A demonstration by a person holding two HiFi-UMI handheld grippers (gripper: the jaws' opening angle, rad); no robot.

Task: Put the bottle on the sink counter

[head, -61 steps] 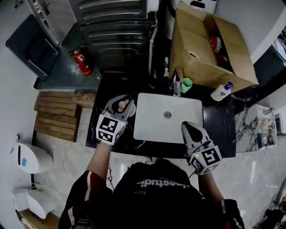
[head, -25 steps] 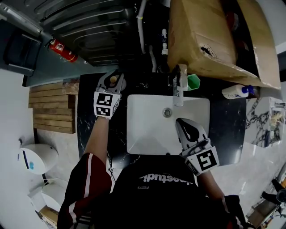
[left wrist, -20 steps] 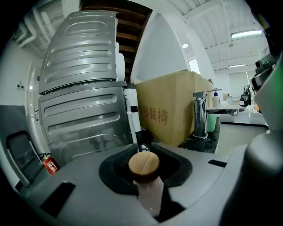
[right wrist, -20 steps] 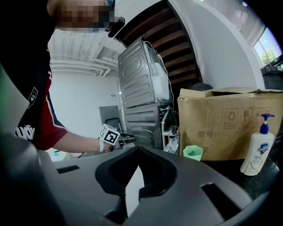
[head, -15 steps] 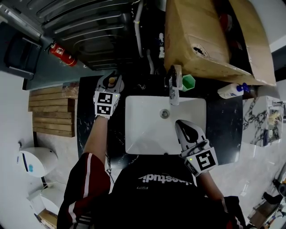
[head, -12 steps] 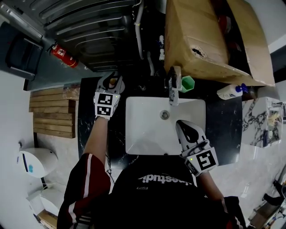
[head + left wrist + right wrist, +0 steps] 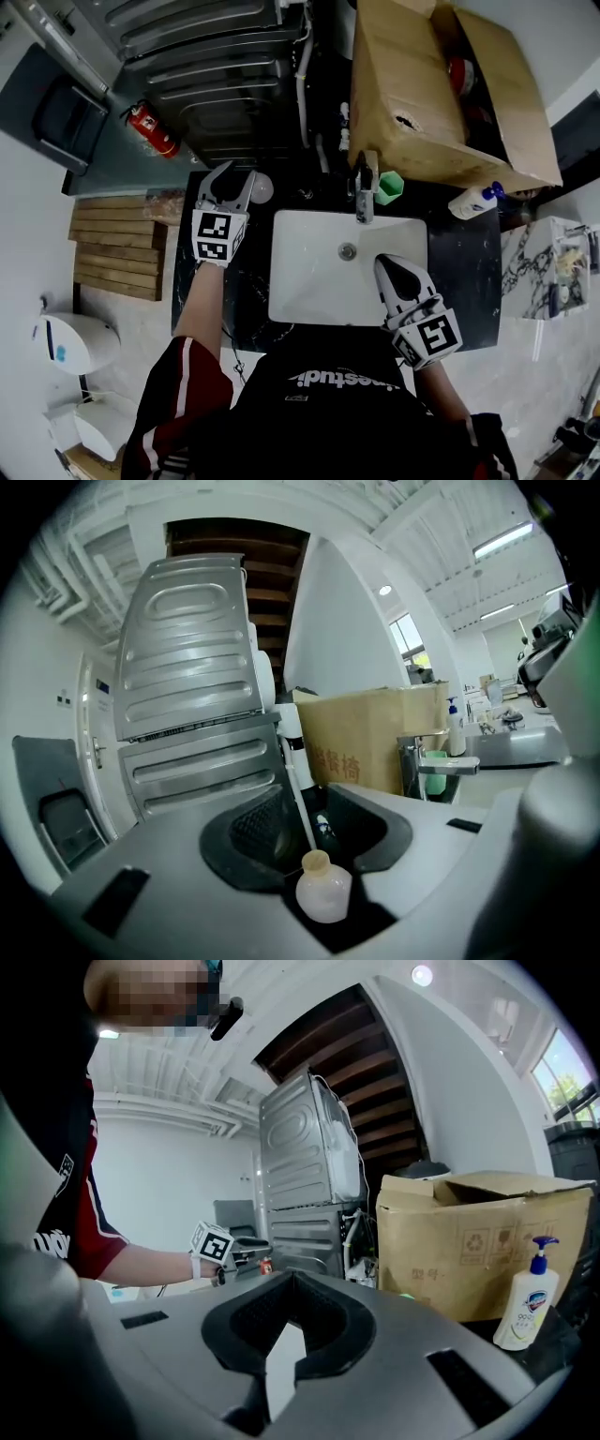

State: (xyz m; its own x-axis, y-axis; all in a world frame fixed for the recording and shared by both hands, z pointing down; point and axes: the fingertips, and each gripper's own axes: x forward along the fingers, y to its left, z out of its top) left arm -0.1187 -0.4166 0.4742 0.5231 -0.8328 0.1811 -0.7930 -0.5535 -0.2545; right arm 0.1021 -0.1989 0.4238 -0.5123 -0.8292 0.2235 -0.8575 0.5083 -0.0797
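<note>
Left gripper (image 7: 232, 174) jaws just opened, empty; bottle (image 7: 262, 187) stands on black counter (image 7: 242, 302).

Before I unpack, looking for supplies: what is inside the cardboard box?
The cardboard box holds a red-and-white item near its opening; the dark interior and flaps hide the rest.

What you can't see
Your left tongs (image 7: 311, 834) cover the bottle (image 7: 323, 892)'s base; the box (image 7: 441, 84) is cropped on top.

The pale, tan-capped bottle (image 7: 323, 892) stands upright on the black sink counter (image 7: 464, 262).
</note>
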